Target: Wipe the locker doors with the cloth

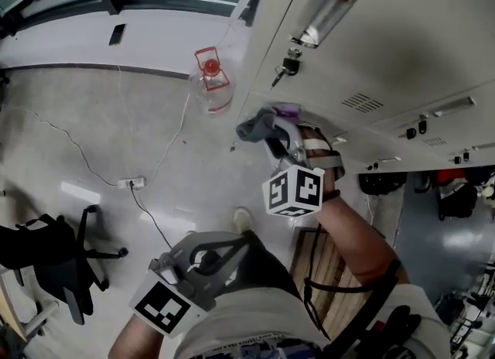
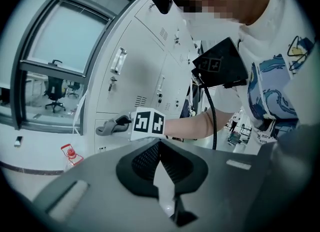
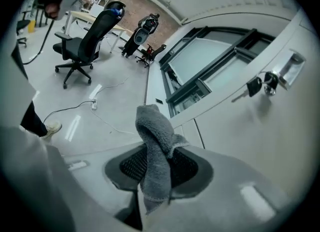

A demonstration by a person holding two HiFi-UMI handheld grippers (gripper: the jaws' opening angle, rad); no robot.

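Nearest you, your left hand-held gripper (image 2: 159, 146) sits low by your waist, jaws pressed together on nothing, while your right hand-held gripper (image 1: 272, 135) pinches the grey cloth (image 1: 255, 125) just beside the locker door (image 1: 387, 32), below its key (image 1: 288, 67).

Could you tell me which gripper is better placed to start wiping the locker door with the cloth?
The right. The right gripper clamps the grey cloth and is close to the locker door; the left gripper holds nothing, low by the waist.
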